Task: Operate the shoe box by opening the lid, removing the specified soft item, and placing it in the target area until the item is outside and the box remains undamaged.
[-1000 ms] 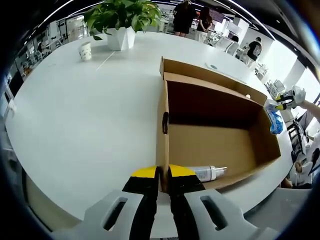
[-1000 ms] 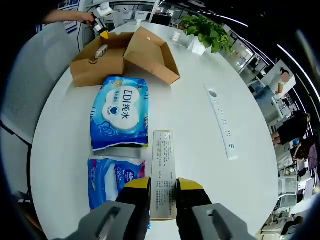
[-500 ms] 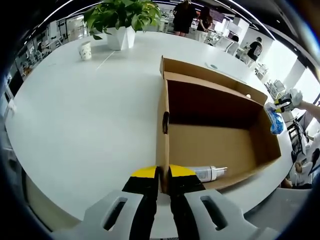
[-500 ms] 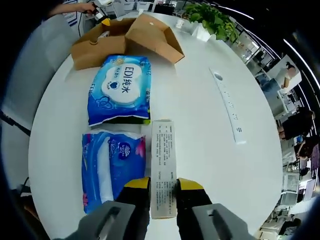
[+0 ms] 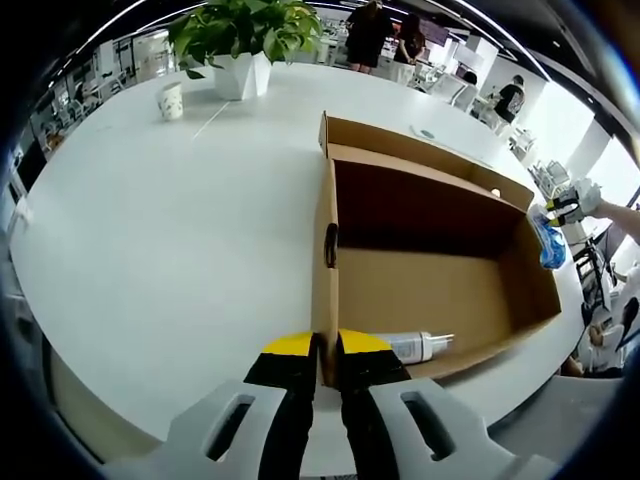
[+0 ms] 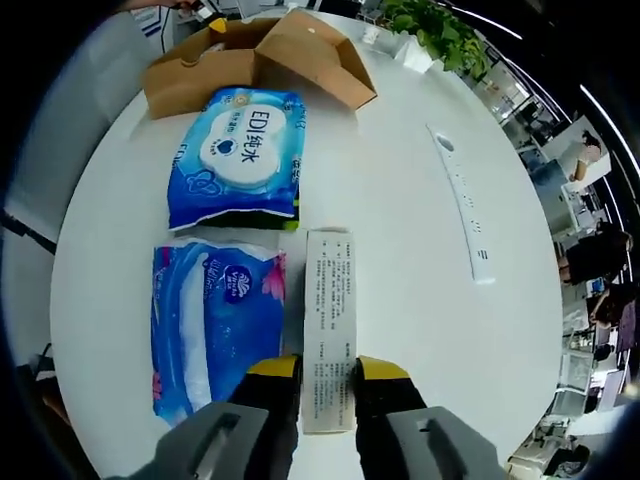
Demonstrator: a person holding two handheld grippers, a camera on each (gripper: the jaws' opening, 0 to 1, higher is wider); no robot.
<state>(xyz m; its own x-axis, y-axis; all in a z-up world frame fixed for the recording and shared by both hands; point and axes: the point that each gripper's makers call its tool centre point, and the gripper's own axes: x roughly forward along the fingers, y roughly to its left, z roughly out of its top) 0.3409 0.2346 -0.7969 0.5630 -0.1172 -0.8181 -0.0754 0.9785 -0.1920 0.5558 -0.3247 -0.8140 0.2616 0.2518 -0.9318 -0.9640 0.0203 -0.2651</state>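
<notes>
The open brown shoe box lies on a white round table. My left gripper is shut on the box's near side wall. A white bottle lies inside the box at its near end. Past the box's far end, my right gripper hovers over a blue pack. In the right gripper view my right gripper is shut on a slim white printed carton. A blue wipes pack and a blue tissue pack lie on the table between it and the shoe box.
A potted plant and a paper cup stand at the table's far side. A white power strip lies right of the carton. The table edge runs close beside the tissue pack. People stand in the room behind.
The right gripper view has pulled back from the box with the carton still between the jaws, so more of the tissue pack shows. The left gripper and the box have not moved.
</notes>
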